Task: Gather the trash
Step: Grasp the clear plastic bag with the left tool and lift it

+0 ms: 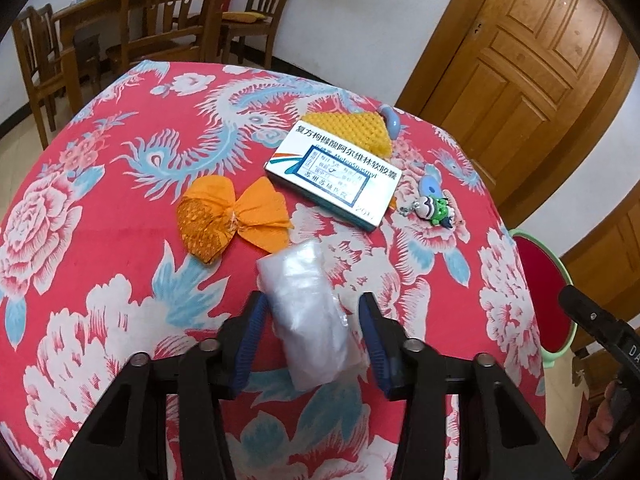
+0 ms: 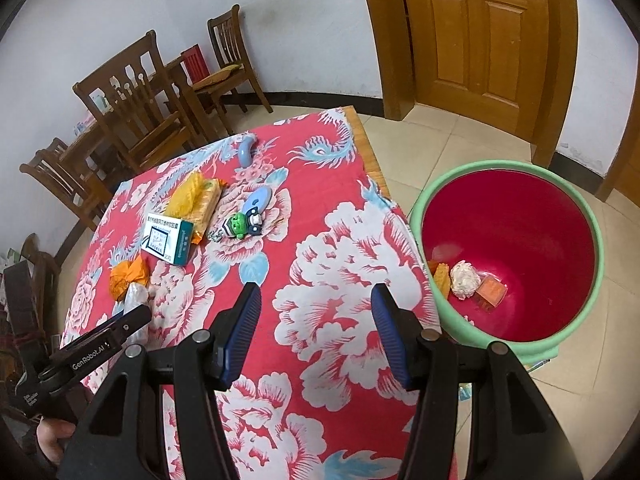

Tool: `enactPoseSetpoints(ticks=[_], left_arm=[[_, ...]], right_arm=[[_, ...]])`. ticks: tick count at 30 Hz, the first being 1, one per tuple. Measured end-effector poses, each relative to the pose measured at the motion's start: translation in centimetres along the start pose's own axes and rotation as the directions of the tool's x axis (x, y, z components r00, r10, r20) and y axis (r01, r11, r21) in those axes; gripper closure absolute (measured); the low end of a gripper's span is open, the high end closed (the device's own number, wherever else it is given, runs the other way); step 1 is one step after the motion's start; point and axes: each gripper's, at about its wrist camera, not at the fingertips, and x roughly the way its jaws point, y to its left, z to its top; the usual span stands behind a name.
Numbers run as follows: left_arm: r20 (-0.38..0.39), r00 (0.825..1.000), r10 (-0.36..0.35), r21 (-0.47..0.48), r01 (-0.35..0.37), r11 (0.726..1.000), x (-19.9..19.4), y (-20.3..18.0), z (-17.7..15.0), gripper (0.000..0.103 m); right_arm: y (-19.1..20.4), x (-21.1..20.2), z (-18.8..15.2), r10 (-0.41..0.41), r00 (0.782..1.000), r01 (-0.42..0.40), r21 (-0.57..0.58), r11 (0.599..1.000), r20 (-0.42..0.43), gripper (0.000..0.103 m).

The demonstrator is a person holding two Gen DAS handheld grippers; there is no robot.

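Observation:
A crumpled clear plastic bag (image 1: 310, 312) lies on the red flowered tablecloth (image 1: 120, 240). My left gripper (image 1: 312, 312) is open, its blue pads on either side of the bag, not squeezing it. An orange crumpled wrapper (image 1: 228, 216) lies just beyond the bag. A white medicine box (image 1: 336, 172) sits further back. My right gripper (image 2: 316, 308) is open and empty above the table's right part. The red bin with a green rim (image 2: 512, 248) stands on the floor at the right and holds some trash. The bag (image 2: 134, 300) and the wrapper (image 2: 128, 274) also show in the right wrist view.
A yellow sponge (image 1: 352, 128), a blue curved object (image 1: 390, 118) and a green-and-blue keychain toy (image 1: 434, 204) lie behind the box. Wooden chairs (image 2: 132, 100) stand beyond the table. A wooden door (image 2: 472, 40) is behind the bin.

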Motion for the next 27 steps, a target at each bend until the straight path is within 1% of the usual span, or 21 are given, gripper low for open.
enactPoseSetpoints(ticks=[8, 16, 24, 27], left_arm=[[0.003, 1.0, -0.016, 0.007, 0.016, 1.0, -0.1, 0.3, -0.1, 0.065], [0.063, 0.998, -0.027, -0.002, 0.027, 1.0, -2.3, 1.1, 1.2, 0.065], [0.118, 0.993, -0.003, -0.021, 0.005, 1.0, -3.9, 3.1, 3.1, 0.065], [0.133, 0.991, 0.013, -0.038, -0.008, 0.999, -4.3, 4.2, 3.5, 0.065]], right_arm=[[1.1, 0.7, 0.1, 0.004, 1.0, -0.004, -0.021, 1.0, -0.015, 0.045], [2.8, 1.7, 0.7, 0.013, 1.0, -0.015, -0.054, 0.998, -0.027, 0.045], [6.0, 3.1, 1.5, 0.049, 0.998, -0.053, -0.1, 0.994, -0.039, 0.045], [7.8, 4.1, 1.7, 0.07, 0.996, -0.078, -0.136, 0.988, -0.06, 0.045]])
